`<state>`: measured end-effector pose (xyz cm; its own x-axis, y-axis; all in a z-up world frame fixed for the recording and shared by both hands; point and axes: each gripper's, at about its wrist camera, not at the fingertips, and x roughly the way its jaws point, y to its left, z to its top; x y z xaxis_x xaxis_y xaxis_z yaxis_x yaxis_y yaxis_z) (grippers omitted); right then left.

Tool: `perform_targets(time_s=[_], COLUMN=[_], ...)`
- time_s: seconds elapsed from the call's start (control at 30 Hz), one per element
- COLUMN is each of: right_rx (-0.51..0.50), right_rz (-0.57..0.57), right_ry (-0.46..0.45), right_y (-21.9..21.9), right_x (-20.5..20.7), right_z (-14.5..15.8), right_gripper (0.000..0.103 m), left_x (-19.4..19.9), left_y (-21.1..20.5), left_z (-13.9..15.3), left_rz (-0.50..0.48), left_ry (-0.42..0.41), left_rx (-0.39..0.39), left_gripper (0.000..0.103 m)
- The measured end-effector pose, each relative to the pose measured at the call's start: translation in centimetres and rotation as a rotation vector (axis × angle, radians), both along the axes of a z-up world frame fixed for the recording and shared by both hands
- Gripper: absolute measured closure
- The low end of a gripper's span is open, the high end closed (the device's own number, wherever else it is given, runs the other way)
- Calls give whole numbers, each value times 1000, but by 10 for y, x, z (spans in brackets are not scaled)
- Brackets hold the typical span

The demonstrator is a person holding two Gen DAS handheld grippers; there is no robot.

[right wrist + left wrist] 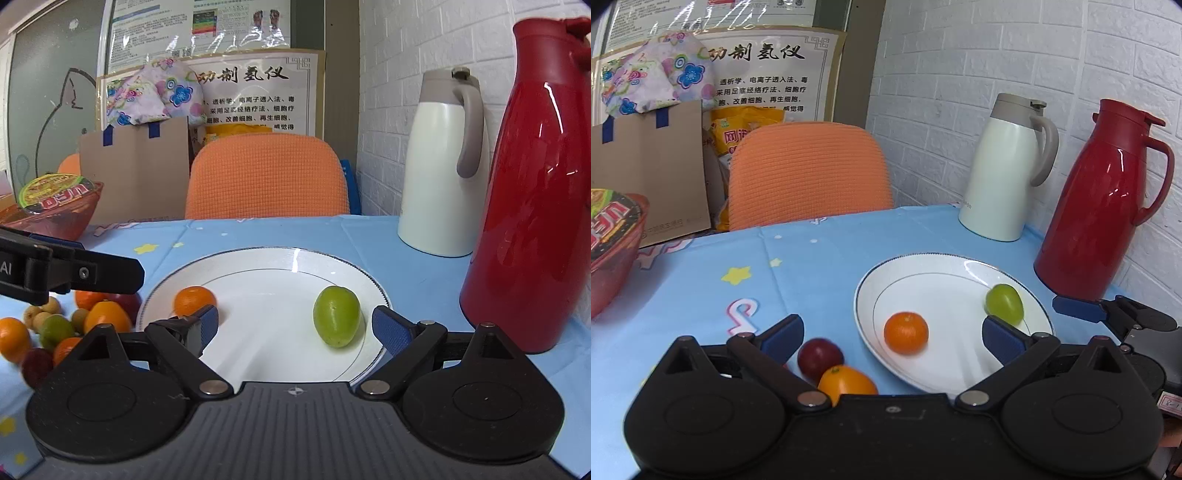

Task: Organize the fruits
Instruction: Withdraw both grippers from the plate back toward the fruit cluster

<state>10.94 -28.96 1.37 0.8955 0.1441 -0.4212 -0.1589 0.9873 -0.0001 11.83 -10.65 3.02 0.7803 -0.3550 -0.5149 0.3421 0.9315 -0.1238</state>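
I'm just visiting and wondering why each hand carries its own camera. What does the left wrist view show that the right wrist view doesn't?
Only the left wrist view shows the left gripper's two blue-padded fingers standing open, empty.

Only the right wrist view shows the whole fruit pile left of the plate, and the right gripper open from behind.

Both show the white plate holding a small orange and a green fruit, the white jug, the red jug and the orange chair.

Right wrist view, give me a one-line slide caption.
Open right gripper over a white plate holding a green fruit and a small orange.
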Motion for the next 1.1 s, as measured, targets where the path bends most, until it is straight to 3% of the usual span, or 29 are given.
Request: perform_targets(time_s=[0.27,0.73,1.1], right_rx=[38,36,53], right_rz=[45,135,228], right_ry=[-8,77,107], right_y=[18,65,101], right_x=[-38,-70,-85], right_z=[1,-21,-25], right_gripper=[0,0,0], left_x=[-46,-92,-106], left_y=[26,86,124], left_z=[2,-30,-39], left_rz=[66,184,253], left_ry=[-13,112,150], left_rx=[30,15,-50], left_gripper=[0,0,0])
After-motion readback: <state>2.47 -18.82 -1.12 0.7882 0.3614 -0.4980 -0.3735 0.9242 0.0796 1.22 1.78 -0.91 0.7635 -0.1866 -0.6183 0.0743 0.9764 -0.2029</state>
